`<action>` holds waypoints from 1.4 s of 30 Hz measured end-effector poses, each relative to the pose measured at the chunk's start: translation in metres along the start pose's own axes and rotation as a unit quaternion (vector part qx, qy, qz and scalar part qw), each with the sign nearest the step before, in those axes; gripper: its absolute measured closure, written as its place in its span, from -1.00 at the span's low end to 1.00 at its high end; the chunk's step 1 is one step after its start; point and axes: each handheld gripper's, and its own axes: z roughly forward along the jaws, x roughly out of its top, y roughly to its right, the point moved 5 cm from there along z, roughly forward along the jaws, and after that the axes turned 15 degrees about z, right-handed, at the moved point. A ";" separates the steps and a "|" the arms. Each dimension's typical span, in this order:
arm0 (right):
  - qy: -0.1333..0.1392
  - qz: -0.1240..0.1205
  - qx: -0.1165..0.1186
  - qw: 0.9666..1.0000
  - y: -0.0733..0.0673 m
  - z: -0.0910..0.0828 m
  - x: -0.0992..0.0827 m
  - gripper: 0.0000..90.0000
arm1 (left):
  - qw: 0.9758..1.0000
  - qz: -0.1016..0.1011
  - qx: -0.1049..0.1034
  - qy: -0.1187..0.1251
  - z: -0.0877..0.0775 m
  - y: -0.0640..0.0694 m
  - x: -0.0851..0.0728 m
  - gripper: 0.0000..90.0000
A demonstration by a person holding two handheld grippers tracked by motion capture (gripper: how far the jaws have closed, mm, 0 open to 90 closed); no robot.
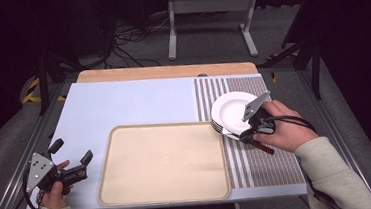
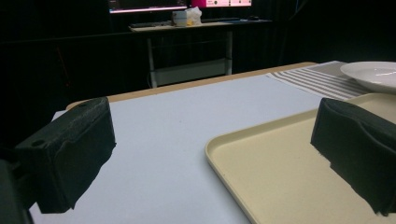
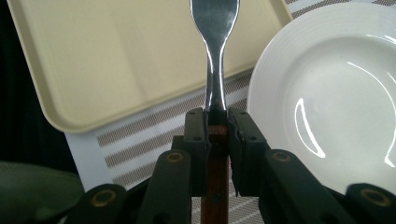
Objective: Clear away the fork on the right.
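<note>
The right tongs (image 3: 217, 122) are clamped on a piece of cutlery (image 3: 215, 56) with a wooden handle and a metal neck; its head runs off the top of the right gripper view. In the high view these tongs (image 1: 246, 136) sit right of centre, at the lower edge of a stack of white plates (image 1: 231, 112) on a striped placemat (image 1: 266, 163). The left tongs (image 1: 72, 152) stand wide apart and empty at lower left, just beside a beige tray (image 1: 161, 162) on the desk (image 1: 123, 102).
</note>
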 end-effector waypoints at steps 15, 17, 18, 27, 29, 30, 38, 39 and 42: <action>0.010 0.136 0.034 0.990 -0.020 0.005 0.017 0.73 | 1.000 0.002 -0.002 -0.001 0.000 -0.001 0.000 -0.99; 0.009 0.142 0.035 0.989 -0.021 0.005 0.018 0.73 | 1.000 0.002 -0.002 -0.002 0.000 -0.001 -0.001 -0.99; 0.010 0.150 0.035 0.988 -0.021 0.005 0.019 0.73 | 1.000 0.002 -0.002 -0.002 0.000 -0.001 -0.001 -0.99; -0.003 0.212 0.048 0.976 -0.026 0.008 0.025 0.73 | 1.000 0.000 -0.002 -0.003 0.000 -0.001 -0.001 -0.99; -0.004 0.218 0.049 0.975 -0.027 0.009 0.026 0.73 | 1.000 0.000 -0.002 -0.003 0.000 -0.001 -0.001 -0.99; -0.004 0.221 0.049 0.974 -0.027 0.010 0.027 0.73 | 1.000 0.000 -0.001 -0.002 0.000 -0.001 -0.001 -0.99; -0.014 0.246 0.045 0.968 -0.036 0.019 0.036 0.73 | 1.000 0.000 -0.002 -0.003 0.000 -0.001 -0.001 -0.99; -0.016 0.247 0.046 0.968 -0.036 0.020 0.036 0.73 | 1.000 0.000 -0.002 -0.003 0.000 -0.001 -0.001 -0.99; -0.018 0.248 0.052 0.967 -0.038 0.024 0.039 0.73 | 1.000 0.001 -0.002 -0.004 0.000 0.000 -0.001 -0.99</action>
